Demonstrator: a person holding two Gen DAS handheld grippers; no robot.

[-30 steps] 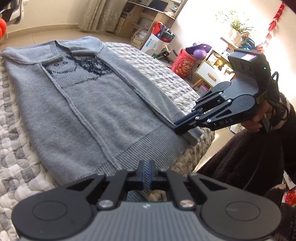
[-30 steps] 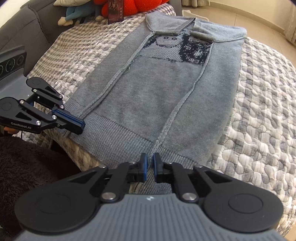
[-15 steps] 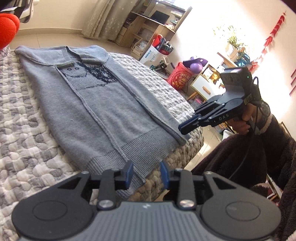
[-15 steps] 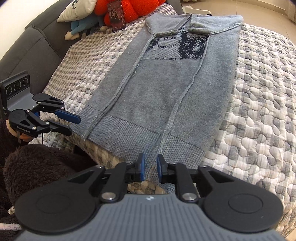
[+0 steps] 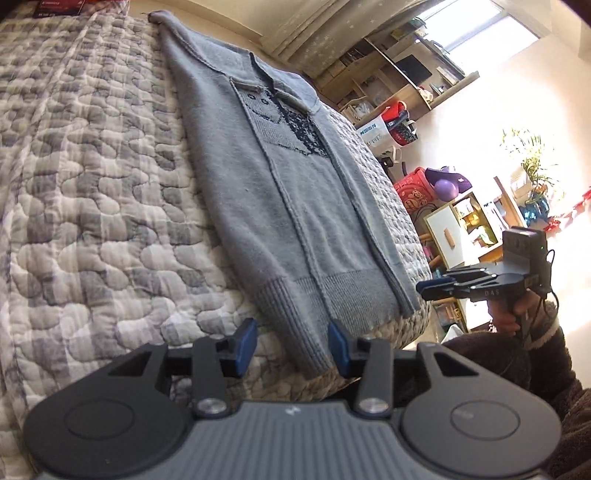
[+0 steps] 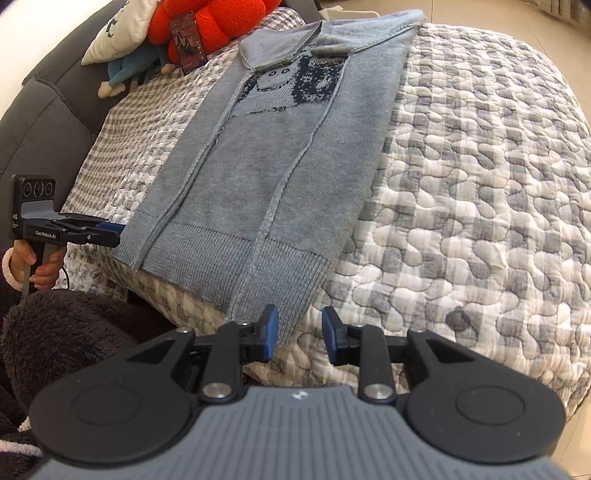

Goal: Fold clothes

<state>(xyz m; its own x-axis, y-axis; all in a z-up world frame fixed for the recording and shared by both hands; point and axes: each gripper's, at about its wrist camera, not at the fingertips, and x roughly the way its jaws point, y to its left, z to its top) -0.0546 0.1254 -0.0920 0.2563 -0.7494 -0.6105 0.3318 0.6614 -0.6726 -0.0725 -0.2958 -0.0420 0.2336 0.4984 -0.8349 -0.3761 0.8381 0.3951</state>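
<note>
The bed [image 6: 480, 166] carries a quilted grey-white cover. A grey knit sweater [image 6: 266, 166] lies flat on it, sides folded inward, ribbed hem overhanging the near edge. Left tongs [image 5: 291, 345] and right tongs [image 6: 295, 334] stand apart, empty, at opposite hem corners.

A lived-in bedroom at home.
A quilted bedspread [image 6: 461, 177] covers the bed, plush toys [image 6: 207, 26] lean on the dark padded headboard [image 6: 33, 107], and cluttered shelves [image 5: 399, 77], a houseplant [image 5: 532, 158] and curtains [image 5: 303, 37] line the sunny wall.
</note>
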